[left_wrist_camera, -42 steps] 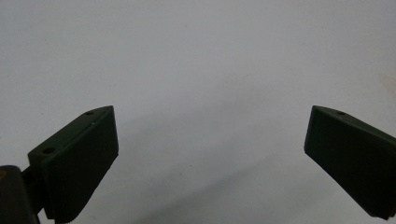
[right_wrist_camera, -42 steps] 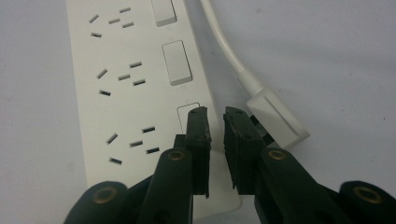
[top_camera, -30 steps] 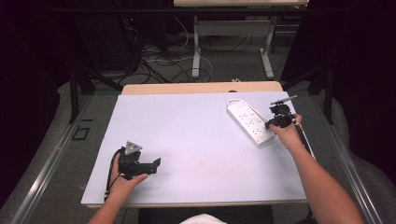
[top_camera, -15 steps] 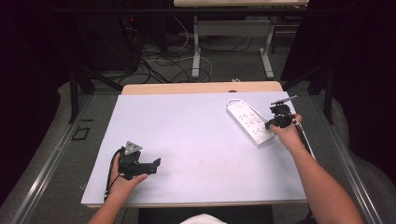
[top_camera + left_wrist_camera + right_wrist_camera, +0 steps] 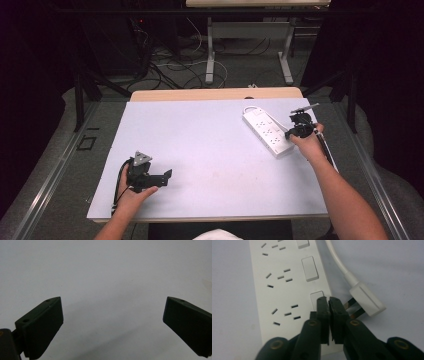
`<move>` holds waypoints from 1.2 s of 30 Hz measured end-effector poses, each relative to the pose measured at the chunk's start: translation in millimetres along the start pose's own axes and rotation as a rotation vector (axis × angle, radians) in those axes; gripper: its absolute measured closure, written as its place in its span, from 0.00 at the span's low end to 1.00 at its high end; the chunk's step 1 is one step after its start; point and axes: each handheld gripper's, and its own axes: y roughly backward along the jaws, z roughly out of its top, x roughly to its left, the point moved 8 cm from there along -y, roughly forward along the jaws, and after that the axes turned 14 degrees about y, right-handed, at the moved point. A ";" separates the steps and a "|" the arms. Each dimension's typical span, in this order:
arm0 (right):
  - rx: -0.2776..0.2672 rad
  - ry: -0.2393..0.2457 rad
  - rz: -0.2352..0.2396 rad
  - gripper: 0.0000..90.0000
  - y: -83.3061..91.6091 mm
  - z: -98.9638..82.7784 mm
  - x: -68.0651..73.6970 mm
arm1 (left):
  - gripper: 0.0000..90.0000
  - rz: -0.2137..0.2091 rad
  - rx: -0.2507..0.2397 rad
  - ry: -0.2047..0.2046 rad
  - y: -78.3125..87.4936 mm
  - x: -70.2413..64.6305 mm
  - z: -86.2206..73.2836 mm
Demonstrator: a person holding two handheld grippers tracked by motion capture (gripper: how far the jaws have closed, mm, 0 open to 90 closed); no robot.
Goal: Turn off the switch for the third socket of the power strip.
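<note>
Little has moved since the earlier frames: both hands sit where they were, and the one change is at the right gripper [image 5: 295, 131], whose jaws have just been closing the last bit, with nothing between them.

In the high view the right gripper is held at the right side of the white table [image 5: 210, 150], its tips at the near end of the white power strip [image 5: 267, 131], which lies slantwise toward the far right corner. The left gripper [image 5: 167, 175] rests low at the near left of the table, well apart from the strip, in the person's left hand [image 5: 131, 192]. From this height the right jaws are too small to judge.

The left gripper view gives what the high view cannot — its two black jaws stand wide apart, with bare white table surface [image 5: 107, 277] between them and nothing held.

The right gripper view shows the jaws pressed together, pad against pad, gripping nothing. The tips [image 5: 329, 302] lie over the nearest rocker switch [image 5: 315, 298] on the power strip [image 5: 279, 290], at its lower edge; whether they press on it I cannot tell. Another switch [image 5: 309, 268] sits farther up the strip. Just beside the tips, to the right, lies a white plug [image 5: 367, 298] — its metal prongs point toward the gripper and its cable [image 5: 337, 260] curves away along the strip's edge.
</note>
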 end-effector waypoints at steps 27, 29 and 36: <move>-0.017 -0.017 0.017 0.95 0.6 -1.2 -1.2 | 0.03 0.000 -0.001 -0.007 -1.3 0.3 0.2; -0.017 -0.012 0.020 0.95 0.7 -1.1 -1.0 | 0.03 0.002 -0.006 -0.006 -2.2 0.1 0.6; -0.006 -0.002 -0.002 0.91 1.8 -2.0 -1.4 | 0.03 -0.003 0.003 0.005 -2.7 -1.5 -0.2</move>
